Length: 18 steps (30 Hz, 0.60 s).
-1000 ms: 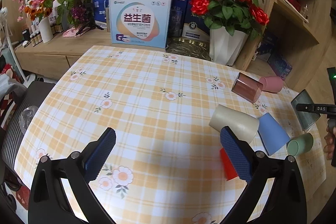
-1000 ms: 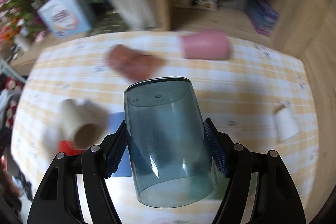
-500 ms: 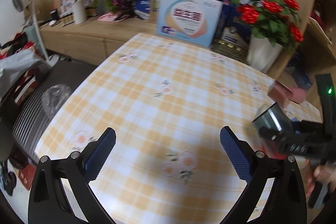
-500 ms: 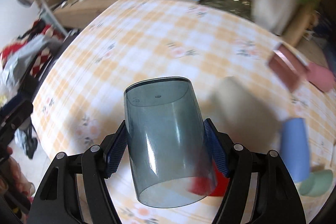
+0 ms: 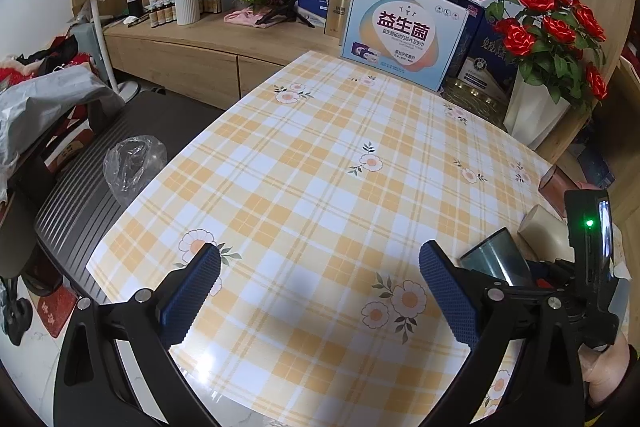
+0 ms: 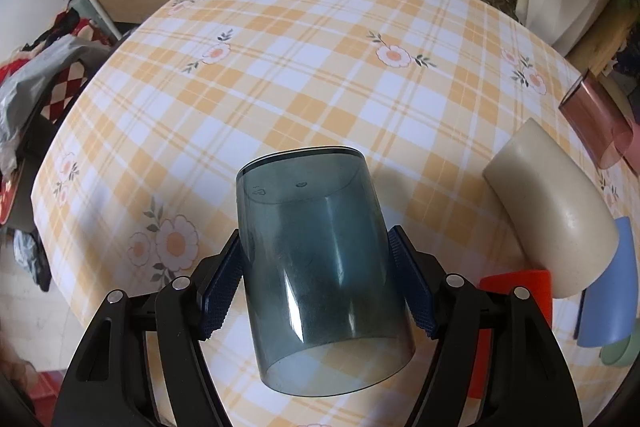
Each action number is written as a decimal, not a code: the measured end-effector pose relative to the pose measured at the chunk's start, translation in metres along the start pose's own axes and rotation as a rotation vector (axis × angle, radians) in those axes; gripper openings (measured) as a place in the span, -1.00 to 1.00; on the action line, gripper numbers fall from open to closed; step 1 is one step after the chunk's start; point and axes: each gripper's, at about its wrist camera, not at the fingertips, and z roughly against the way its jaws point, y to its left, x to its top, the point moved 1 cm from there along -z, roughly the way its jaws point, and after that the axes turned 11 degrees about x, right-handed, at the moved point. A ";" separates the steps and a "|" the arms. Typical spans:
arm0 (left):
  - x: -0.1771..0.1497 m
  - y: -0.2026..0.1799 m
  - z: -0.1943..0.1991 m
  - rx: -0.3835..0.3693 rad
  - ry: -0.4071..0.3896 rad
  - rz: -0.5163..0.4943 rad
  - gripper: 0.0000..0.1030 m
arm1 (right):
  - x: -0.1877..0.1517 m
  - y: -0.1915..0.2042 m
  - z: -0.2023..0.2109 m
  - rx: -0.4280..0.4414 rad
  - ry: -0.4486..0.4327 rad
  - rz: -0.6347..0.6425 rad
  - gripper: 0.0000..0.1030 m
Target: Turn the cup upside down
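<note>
- Yellow and white squares with little flowers are seen all over the tablecloth [image 6: 320,75], and boxes and red roses [image 5: 552,27] are lined up behind it.
- On the left, the left gripper [image 5: 320,291] is held over bare cloth, with its jaws wide apart and nothing between them.
- In the middle, the smoky blue cup [image 6: 320,267] is squeezed on both sides by the right gripper [image 6: 318,283] and is held up above the cloth, its flat bottom pointing away and its open mouth near the camera.
- On the right, a cream cup [image 6: 552,211], a red cup [image 6: 516,291], a blue cup [image 6: 608,291] and a brown-pink cup [image 6: 596,123] are seen lying on their sides.
- The carrying step seems to be in hand: next, the cup must be turned mouth-down, lowered to a bare spot, and let go.
</note>
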 end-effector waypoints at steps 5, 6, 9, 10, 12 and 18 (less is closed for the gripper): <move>0.001 -0.009 0.001 -0.006 0.010 0.002 0.88 | 0.001 -0.006 0.005 0.029 0.003 -0.030 0.35; 0.001 -0.010 0.001 -0.006 0.013 0.002 0.88 | 0.001 -0.008 0.009 0.052 -0.011 -0.037 0.36; 0.002 -0.017 0.003 -0.010 0.017 -0.004 0.88 | 0.003 -0.010 0.030 0.080 -0.076 -0.038 0.70; 0.003 -0.020 0.004 -0.012 0.020 -0.008 0.88 | 0.003 -0.012 0.040 0.089 -0.106 -0.039 0.70; 0.003 -0.025 0.005 -0.011 0.027 -0.012 0.88 | 0.002 -0.017 0.060 0.100 -0.152 -0.046 0.70; 0.004 -0.046 0.005 -0.055 0.065 -0.017 0.88 | -0.006 -0.047 0.114 0.136 -0.293 -0.100 0.70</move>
